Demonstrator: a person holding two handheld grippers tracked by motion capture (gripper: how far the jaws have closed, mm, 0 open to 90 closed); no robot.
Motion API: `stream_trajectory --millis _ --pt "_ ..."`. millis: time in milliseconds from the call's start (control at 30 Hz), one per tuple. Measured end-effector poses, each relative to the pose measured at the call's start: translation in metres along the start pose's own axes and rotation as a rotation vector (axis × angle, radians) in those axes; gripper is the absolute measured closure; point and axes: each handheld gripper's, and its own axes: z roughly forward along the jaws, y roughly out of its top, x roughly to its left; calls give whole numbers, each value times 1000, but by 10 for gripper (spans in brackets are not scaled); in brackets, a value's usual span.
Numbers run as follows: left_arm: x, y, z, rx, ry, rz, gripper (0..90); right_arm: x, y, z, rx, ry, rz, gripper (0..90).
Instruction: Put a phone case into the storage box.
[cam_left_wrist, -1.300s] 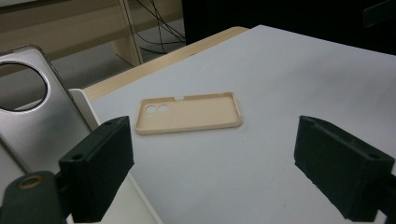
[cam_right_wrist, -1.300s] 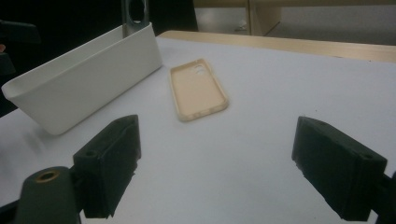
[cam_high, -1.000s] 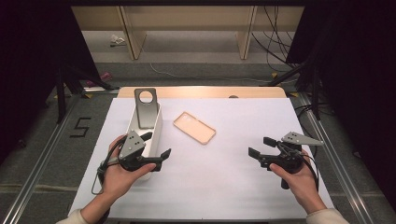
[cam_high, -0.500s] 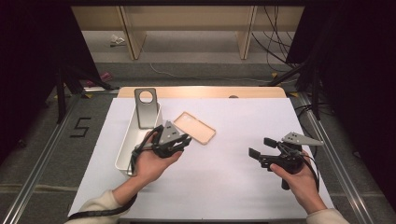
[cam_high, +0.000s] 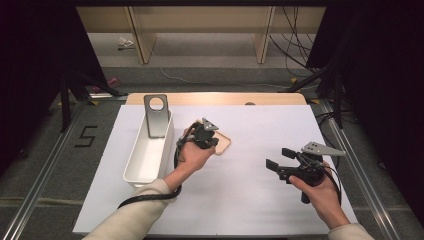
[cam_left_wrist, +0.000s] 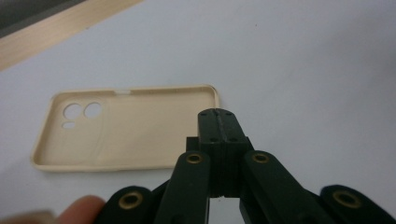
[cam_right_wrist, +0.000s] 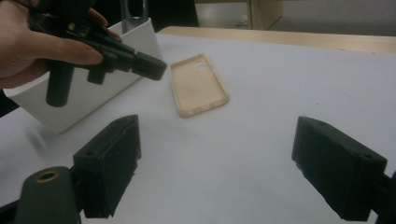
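Left gripper (cam_left_wrist: 218, 113) jaws just closed flat together, empty, tip over the near edge of the beige phone case (cam_left_wrist: 126, 127) (lying mid-table, right of the white bin (cam_high: 148, 152)). Right gripper (cam_right_wrist: 217, 172) wide open, empty.

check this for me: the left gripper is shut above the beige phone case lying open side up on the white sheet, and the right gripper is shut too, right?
Not quite. The right gripper is open: the right gripper view shows its two jaws standing wide apart with nothing between them. The rest holds: the left gripper is shut, jaws pressed together above the beige phone case, which lies open side up on the white sheet.
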Motion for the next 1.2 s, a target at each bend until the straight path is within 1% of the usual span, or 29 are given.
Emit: stream_trajectory --millis 33,67,167,233,267,333,367,433,467,600,700,767,900,933,1000,1067,1100,1200 --pt "-1 0 4 6 -4 -2 899 0 0 0 0 1 1 165" --pt "-2 1 9 14 -2 5 899 0 0 0 1 2 1 165" --pt "-3 1 22 37 7 -2 899 0 0 0 2 3 -1 166" --pt "-2 0 30 42 24 26 898 0 0 0 3 2 -2 166" --pt "0 -1 35 52 35 38 898 0 0 0 4 2 -5 166" --pt "2 -3 41 73 39 29 898 1 0 0 4 2 -6 166" --pt "3 -4 43 80 42 33 899 1 0 0 4 3 -6 166" --pt "3 -6 47 90 36 25 899 1 0 0 3 3 -7 165" --pt "2 -7 49 94 35 31 899 0 0 0 3 4 -7 166" --pt "-2 -9 52 104 16 38 899 0 0 0 3 5 -5 166" --pt "-4 -10 54 110 22 54 899 1 0 0 3 5 -8 166" --pt "-3 -10 54 114 20 44 899 1 0 0 4 6 -8 166" --pt "0 -12 56 137 21 50 899 1 0 0 4 7 -7 166" --pt "0 -12 55 139 19 46 899 1 0 0 4 7 -7 166" --pt "0 -13 53 155 21 58 899 1 0 0 4 7 -7 166" --pt "0 -14 51 167 18 54 899 1 0 0 4 6 -3 166" --pt "1 -14 49 176 19 62 899 1 0 0 4 6 -4 165" --pt "0 -16 45 204 24 60 899 1 0 0 4 6 -7 165"
